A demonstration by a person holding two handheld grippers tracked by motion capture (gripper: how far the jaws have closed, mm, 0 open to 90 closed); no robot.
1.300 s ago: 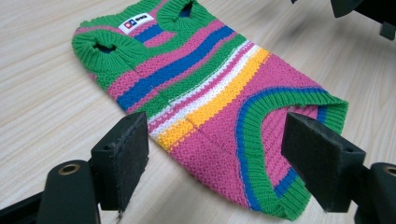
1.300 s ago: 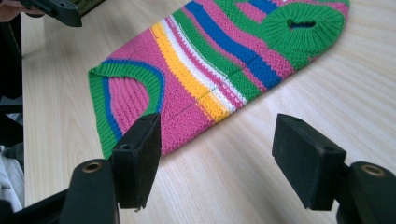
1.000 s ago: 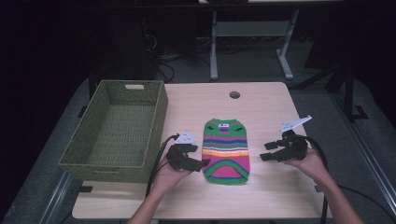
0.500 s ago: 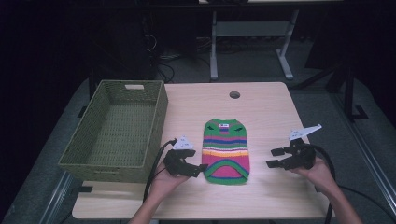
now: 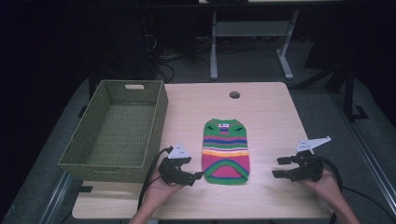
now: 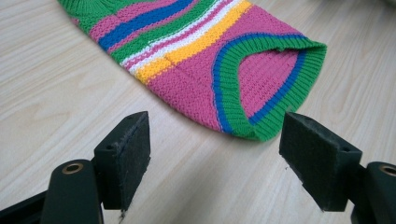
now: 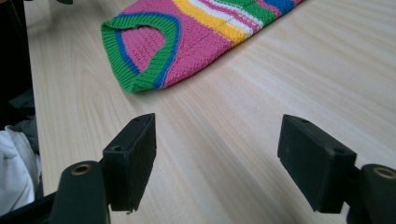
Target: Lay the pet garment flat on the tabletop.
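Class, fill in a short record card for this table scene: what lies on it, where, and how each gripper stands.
surface: wooden table
garment: striped knit sweater, flat, mid-table
container: green basket, left of sweater, nothing visible inside
left gripper: open, beside the sweater's near left corner, not touching it
right gripper: open, jaws just been opening, nothing between them, apart from the sweater

A rectangular table (image 5: 266,112) with a light wooden top carries everything. Near its far edge the top has a small round dark hole (image 5: 234,94). On the left part stands a rectangular green woven basket (image 5: 152,126) with a handle slot in its far wall; its left side reaches past the table's left edge. Near the middle a small knitted sweater (image 5: 226,149) with pink, green, blue, yellow and white stripes lies flat, its green hem toward the near edge.
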